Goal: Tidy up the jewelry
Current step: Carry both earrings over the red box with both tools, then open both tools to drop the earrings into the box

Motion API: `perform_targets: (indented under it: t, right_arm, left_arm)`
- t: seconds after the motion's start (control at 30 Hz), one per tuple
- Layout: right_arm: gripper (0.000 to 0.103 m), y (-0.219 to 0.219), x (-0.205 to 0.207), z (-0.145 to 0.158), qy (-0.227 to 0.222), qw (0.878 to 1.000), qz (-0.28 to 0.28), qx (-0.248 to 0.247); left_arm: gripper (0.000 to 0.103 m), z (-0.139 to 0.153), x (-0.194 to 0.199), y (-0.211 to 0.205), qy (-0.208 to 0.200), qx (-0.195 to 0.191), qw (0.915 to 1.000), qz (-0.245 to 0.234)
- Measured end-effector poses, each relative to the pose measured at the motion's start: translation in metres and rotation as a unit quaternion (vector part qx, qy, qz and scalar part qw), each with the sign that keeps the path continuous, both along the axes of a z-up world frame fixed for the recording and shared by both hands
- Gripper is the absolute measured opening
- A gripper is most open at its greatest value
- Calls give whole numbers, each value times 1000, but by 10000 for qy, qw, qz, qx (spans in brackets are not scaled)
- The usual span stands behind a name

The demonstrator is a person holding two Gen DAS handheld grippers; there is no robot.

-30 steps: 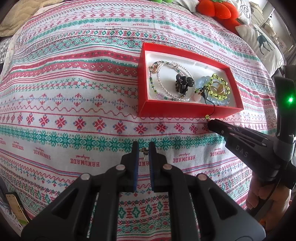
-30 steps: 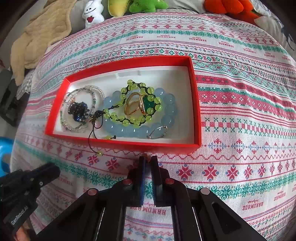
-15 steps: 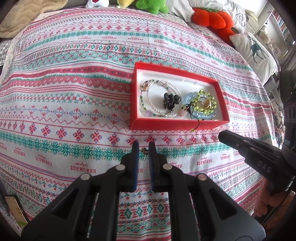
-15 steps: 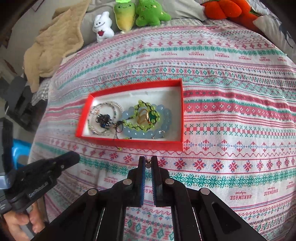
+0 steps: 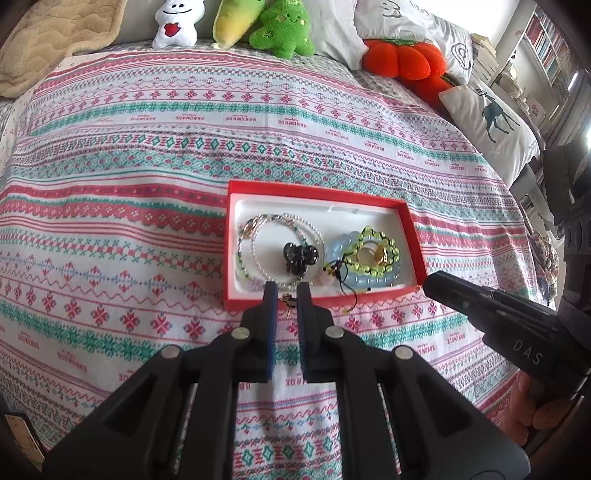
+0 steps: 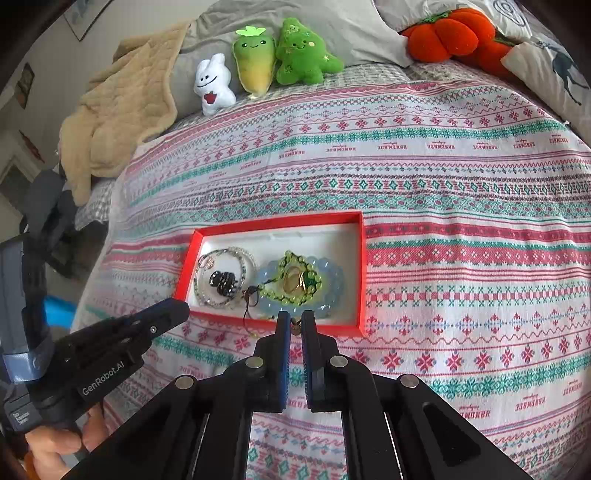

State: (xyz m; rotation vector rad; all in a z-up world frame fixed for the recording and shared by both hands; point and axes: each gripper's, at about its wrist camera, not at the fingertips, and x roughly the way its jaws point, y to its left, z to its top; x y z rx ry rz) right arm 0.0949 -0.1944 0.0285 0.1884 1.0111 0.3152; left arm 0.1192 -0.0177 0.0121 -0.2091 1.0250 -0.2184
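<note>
While both handheld tongs hover low over a bed, a red jewelry box (image 5: 236, 236) with a white lining sits on the patterned bedspread (image 5: 110, 221) just beyond their tips. Woven into the bedspread's pink, teal and white bands is the repeated word "HANDMADE".

Inside the box, on the left, lie silver beaded bracelets (image 5: 266, 236) circling a black hair claw (image 5: 300, 255). On the right, a pale blue bead bracelet (image 6: 328, 284) lies under a yellow-green bead bracelet (image 5: 384, 243), with gold rings (image 6: 293, 280) in the middle. A black cord from the green bracelet trails over the near red wall onto the cloth.

Seen from its own camera, the left gripper (image 5: 287, 295) has its fingers nearly closed, pinching a small gold-coloured trinket (image 5: 287, 303) just at the near wall of the box. The right gripper (image 6: 295, 325) is likewise almost shut on a small round charm (image 6: 295, 328), again at the box's near wall. What exactly either piece is cannot be told.

Printed in white on the left tool's body is "GenRobot.AI"; the right tool's body reads "DAS".

At the far edge of the bed stand a white plush (image 6: 213, 85), a yellow-green plush (image 6: 255, 61), a green plush (image 6: 304, 51) and an orange pumpkin cushion (image 6: 447, 33). A tan blanket (image 6: 118, 110) is heaped at the far left.
</note>
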Motion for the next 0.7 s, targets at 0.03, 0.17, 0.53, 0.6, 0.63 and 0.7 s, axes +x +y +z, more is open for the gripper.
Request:
perform_targets:
  t: [0.03, 0.17, 0.53, 0.6, 0.63, 0.7]
  right_arm:
    - [6, -1, 2, -1, -4, 10000, -18, 7]
    - [6, -6, 9, -6, 28, 10000, -62, 51]
    - [14, -13, 14, -4, -4, 9998, -195, -28]
    - [14, -12, 11, -3, -19, 9998, -144, -125]
    - [14, -12, 9, -2, -25, 9998, -120, -164]
    - [15, -11, 4, 0, -50, 9997, -61, -247]
  left_arm:
    - [11, -1, 1, -1, -16, 2, 10000, 8]
    - [11, -4, 8, -3, -60, 19, 10000, 54]
    - [41, -1, 9, -7, -179, 276, 9994, 116]
    - [48, 1, 6, -7, -205, 357, 9991, 123]
    - [53, 2, 4, -7, -209, 399, 9989, 119]
    - [61, 4, -2, -6, -213, 485, 9985, 131]
